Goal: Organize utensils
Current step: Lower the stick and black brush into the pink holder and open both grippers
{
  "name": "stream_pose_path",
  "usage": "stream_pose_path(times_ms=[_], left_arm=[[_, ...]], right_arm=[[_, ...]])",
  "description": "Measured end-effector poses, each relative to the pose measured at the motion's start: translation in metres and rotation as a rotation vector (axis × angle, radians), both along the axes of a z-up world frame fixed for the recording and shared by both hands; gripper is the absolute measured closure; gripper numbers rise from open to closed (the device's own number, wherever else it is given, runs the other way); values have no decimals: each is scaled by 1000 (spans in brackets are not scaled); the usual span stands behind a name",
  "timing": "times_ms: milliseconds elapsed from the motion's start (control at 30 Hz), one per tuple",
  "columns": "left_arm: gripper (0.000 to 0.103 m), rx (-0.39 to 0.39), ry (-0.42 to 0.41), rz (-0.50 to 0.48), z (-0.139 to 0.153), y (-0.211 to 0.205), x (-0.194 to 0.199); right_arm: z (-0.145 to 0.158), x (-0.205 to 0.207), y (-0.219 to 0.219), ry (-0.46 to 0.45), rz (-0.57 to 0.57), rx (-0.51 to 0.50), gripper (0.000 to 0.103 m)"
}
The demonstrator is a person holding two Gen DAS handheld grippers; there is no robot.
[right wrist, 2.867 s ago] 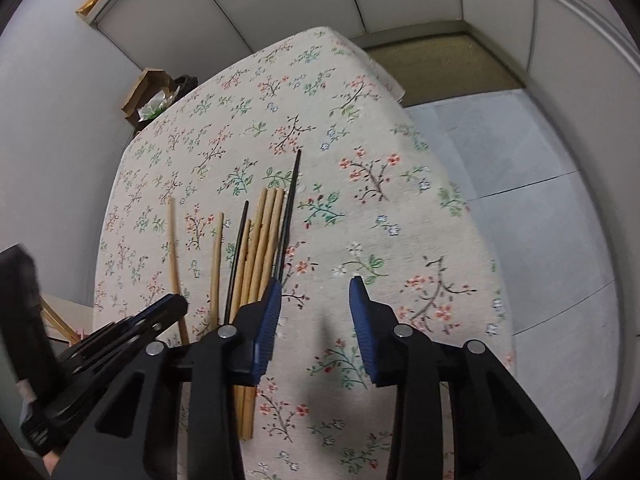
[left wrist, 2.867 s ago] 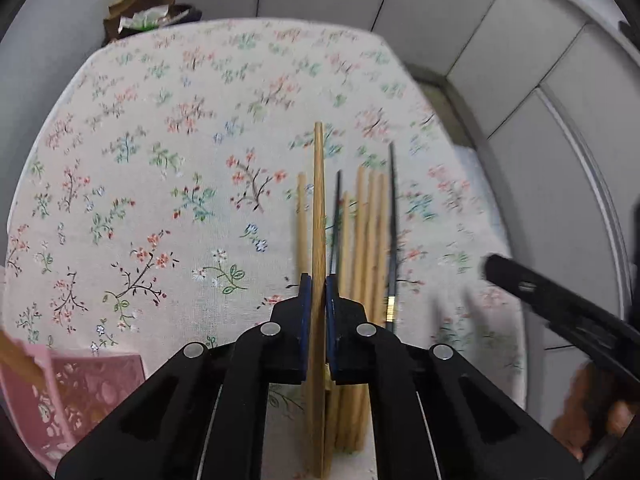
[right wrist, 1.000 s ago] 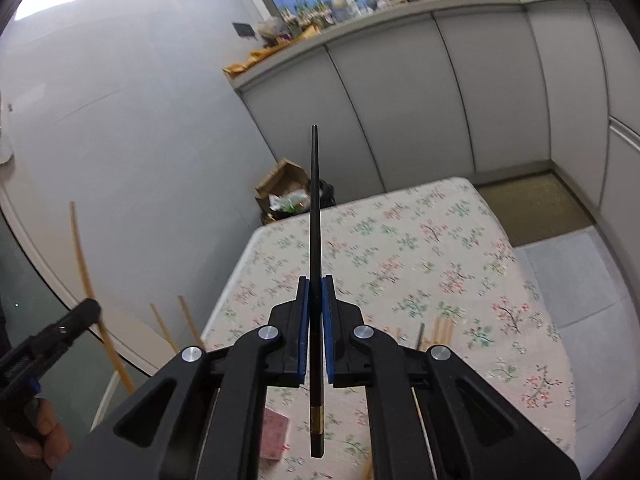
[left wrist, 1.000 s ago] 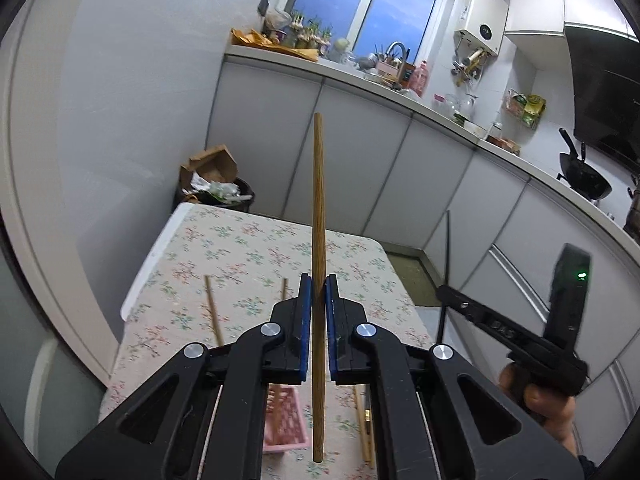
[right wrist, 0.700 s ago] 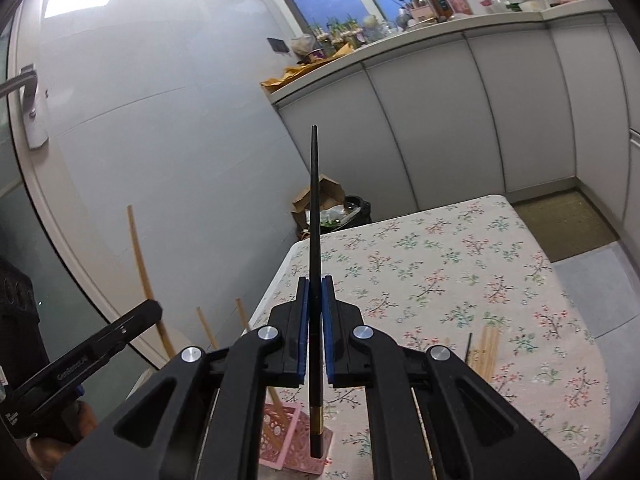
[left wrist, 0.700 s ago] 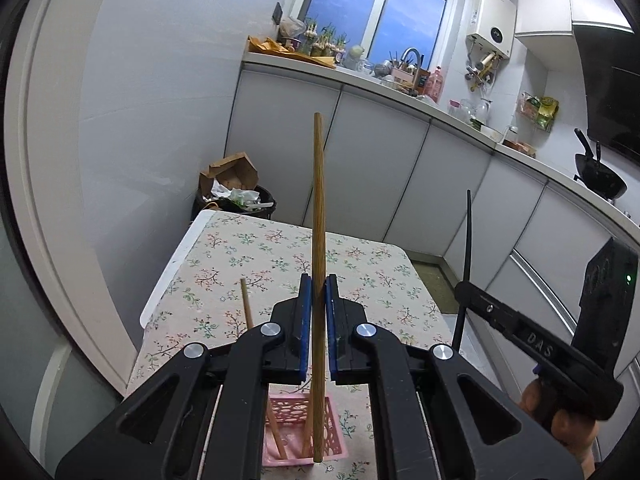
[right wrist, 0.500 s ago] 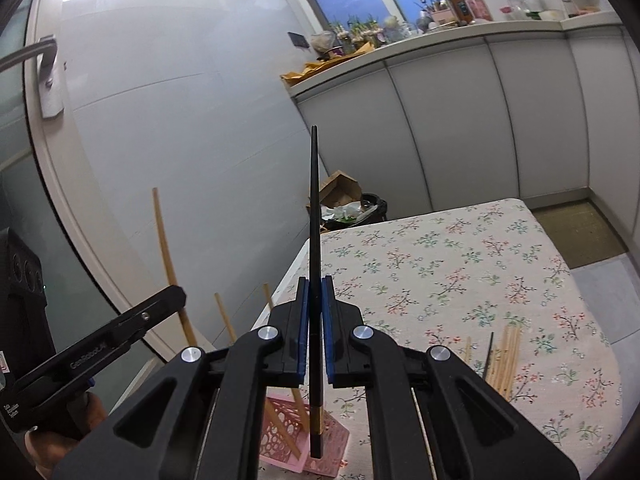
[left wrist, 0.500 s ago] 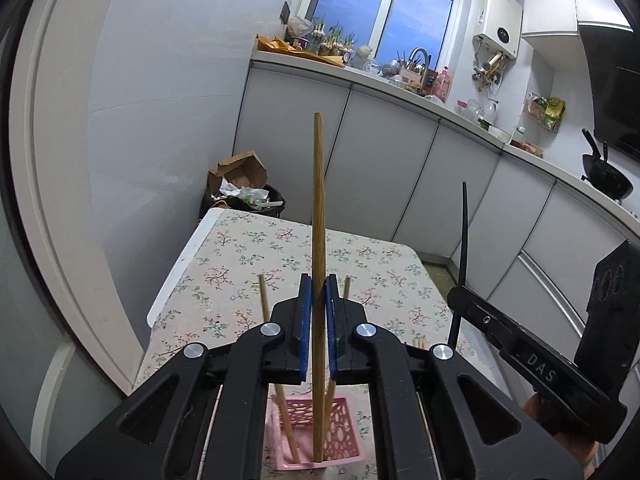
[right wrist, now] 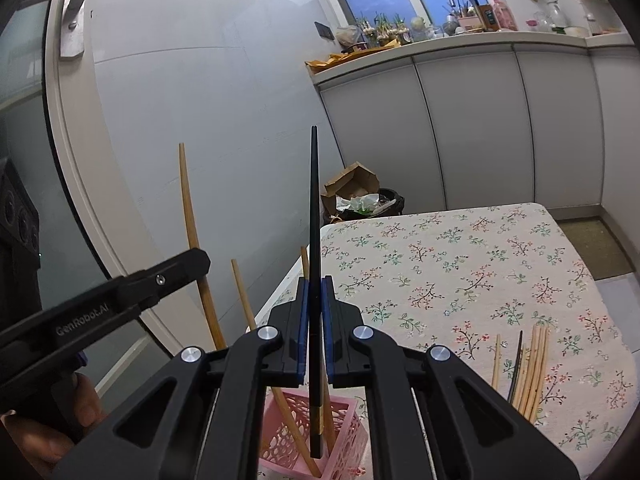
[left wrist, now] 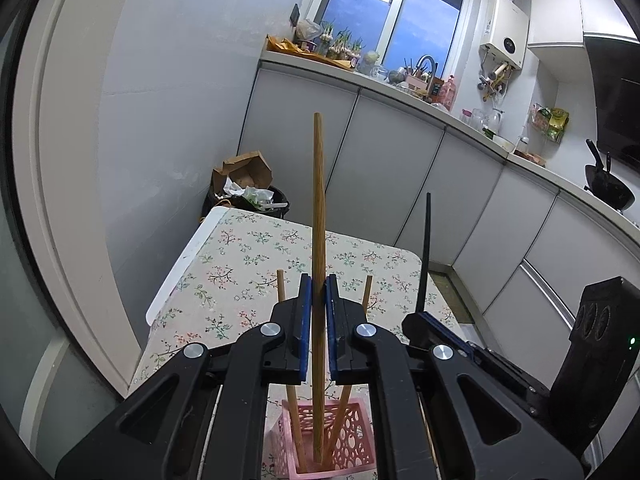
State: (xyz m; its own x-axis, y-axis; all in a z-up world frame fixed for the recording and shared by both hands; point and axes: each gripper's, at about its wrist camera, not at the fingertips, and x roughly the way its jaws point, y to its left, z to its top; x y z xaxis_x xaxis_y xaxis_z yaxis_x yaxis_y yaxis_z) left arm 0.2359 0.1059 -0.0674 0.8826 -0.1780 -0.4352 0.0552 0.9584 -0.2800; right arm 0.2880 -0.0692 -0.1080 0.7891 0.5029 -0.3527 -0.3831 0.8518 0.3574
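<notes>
Both grippers now hang nearer the pink basket (left wrist: 352, 450) than half a second ago. Left gripper (left wrist: 319, 308) pinches one wooden chopstick (left wrist: 318, 216) upright, its lower tip dipping inside the basket. Right gripper (right wrist: 315, 312) pinches one black chopstick (right wrist: 314, 208) upright, its tip at the basket's rim. Two wooden chopsticks already lean in the basket. On the floral tablecloth (right wrist: 460, 264), a loose bundle (right wrist: 528, 368) of several wooden sticks and one black lies well right of the basket.

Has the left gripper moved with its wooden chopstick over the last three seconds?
Yes. The left gripper rose off the tablecloth and carried the wooden chopstick upright over the pink basket.
</notes>
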Motion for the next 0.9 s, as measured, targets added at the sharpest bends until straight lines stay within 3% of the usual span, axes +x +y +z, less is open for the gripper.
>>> stream_pose_path(times_ms=[167,500,633,700,800,900], left_arm=[[97,53,18,-15,-8,-9,3],[96,69,82,-41,-16,-6,9],[96,19,83,-36,-7,4,4],[90,-10,77,-31,-1,10,-1],[82,-23,86,-28,5,14,-4],[77,-33,108,-24,9,15,-5]], right_arm=[[-7,0,8,-12,0,-6,96],[-17,0,15,-6,-9,-45,96],[-16,-1,14,-10,-9,-30,96],[-16,-2,15,-8,0,-26,96],[-19,-2,19,20,22,-52,91],[-11,-2,7,53,16,-43,77]])
